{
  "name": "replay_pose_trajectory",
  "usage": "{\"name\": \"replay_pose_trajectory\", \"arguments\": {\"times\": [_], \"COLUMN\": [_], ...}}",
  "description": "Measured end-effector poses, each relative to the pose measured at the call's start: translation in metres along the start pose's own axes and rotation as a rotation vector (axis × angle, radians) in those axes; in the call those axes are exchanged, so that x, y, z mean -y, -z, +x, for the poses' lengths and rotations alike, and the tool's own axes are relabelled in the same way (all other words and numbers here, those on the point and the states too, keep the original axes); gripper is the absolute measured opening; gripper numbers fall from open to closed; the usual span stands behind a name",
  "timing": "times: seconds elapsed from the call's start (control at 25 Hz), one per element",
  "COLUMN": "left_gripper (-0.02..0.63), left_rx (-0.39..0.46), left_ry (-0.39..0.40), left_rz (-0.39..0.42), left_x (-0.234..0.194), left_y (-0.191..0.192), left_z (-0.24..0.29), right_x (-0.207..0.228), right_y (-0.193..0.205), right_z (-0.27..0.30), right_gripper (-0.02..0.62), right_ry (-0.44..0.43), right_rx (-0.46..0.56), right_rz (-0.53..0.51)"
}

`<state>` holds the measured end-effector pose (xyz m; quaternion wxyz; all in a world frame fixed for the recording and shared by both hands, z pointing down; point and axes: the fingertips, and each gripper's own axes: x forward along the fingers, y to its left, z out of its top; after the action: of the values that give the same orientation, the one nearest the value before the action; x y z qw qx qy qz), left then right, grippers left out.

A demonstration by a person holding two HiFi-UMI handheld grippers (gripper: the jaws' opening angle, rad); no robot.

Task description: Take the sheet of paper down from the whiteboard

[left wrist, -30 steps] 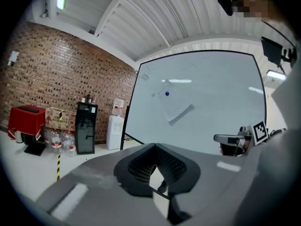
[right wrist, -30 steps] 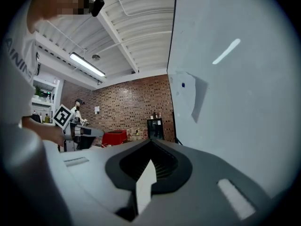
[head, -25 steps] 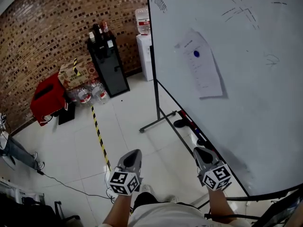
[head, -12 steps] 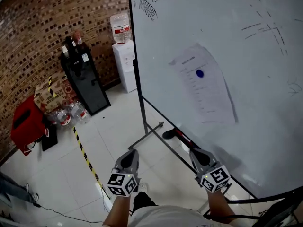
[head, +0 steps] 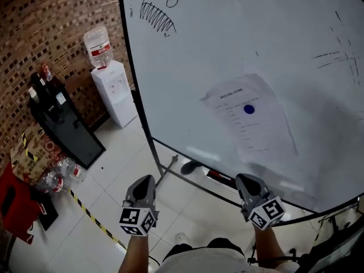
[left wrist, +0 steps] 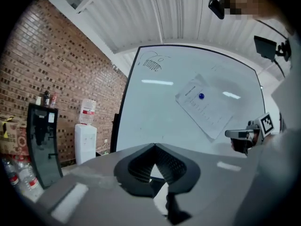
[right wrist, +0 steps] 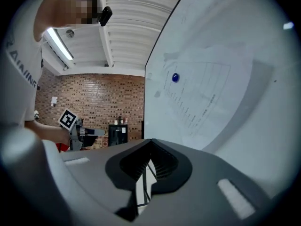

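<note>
Saw a red case on the floor at the far left, then a cardboard box and some plastic bottles just beside it. Found next a black stand against the brick wall, and a white water dispenser close to the left edge of the whiteboard. Noticed a yellow-black tape line across the floor tiles. Held the left gripper level before the board's lower left corner, fingers pressed together, empty. Found the sheet of paper on the whiteboard, tilted, under a blue magnet, higher than both grippers. Noticed the board's lower ledge, lying in the head view between the gripper tips and the paper. Held the right gripper just below the sheet, apart from it, fingers also together and empty.
</note>
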<state>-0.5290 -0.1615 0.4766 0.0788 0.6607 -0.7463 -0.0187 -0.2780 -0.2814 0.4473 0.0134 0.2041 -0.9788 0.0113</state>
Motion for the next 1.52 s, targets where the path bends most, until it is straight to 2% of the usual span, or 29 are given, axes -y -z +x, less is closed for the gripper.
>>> {"name": "replay_pose_trajectory", "arguments": {"times": [0.16, 0.32, 0.56, 0.68, 0.88, 0.96, 1.08, 1.16, 1.28, 1.52], "left_gripper": [0.002, 0.002, 0.002, 0.002, 0.002, 0.006, 0.082, 0.107, 0.124, 0.135], "left_rx": [0.012, 0.023, 0.124, 0.188, 0.274, 0.273, 0.266, 0.281, 0.286, 0.264], "left_ry": [0.131, 0.275, 0.494, 0.548, 0.532, 0.506, 0.438, 0.396, 0.374, 0.353], "left_rz": [0.021, 0.05, 0.167, 0.241, 0.396, 0.443, 0.529, 0.572, 0.599, 0.602], "left_x": [0.021, 0.073, 0.172, 0.209, 0.243, 0.247, 0.248, 0.249, 0.254, 0.257], "left_y": [-0.011, -0.027, -0.078, -0.109, -0.157, -0.169, -0.18, -0.186, -0.19, -0.184], "left_z": [0.048, 0.088, 0.131, 0.142, 0.159, 0.167, 0.173, 0.173, 0.176, 0.183], "right_x": [0.027, 0.056, 0.086, 0.095, 0.106, 0.108, 0.108, 0.108, 0.108, 0.108], "right_y": [-0.007, -0.026, -0.048, -0.056, -0.071, -0.078, -0.084, -0.083, -0.078, -0.077], "right_z": [-0.017, -0.041, -0.085, -0.099, -0.109, -0.109, -0.109, -0.108, -0.105, -0.105], "right_gripper": [0.007, 0.008, 0.007, 0.008, 0.007, 0.008, 0.007, 0.008, 0.008, 0.008], "right_ry": [0.135, 0.243, 0.356, 0.385, 0.412, 0.408, 0.4, 0.395, 0.386, 0.37], "right_rx": [0.007, 0.051, 0.091, 0.113, 0.127, 0.128, 0.133, 0.131, 0.127, 0.136], "right_rz": [-0.037, -0.027, -0.049, -0.055, -0.082, -0.104, -0.115, -0.111, -0.102, -0.088]}}
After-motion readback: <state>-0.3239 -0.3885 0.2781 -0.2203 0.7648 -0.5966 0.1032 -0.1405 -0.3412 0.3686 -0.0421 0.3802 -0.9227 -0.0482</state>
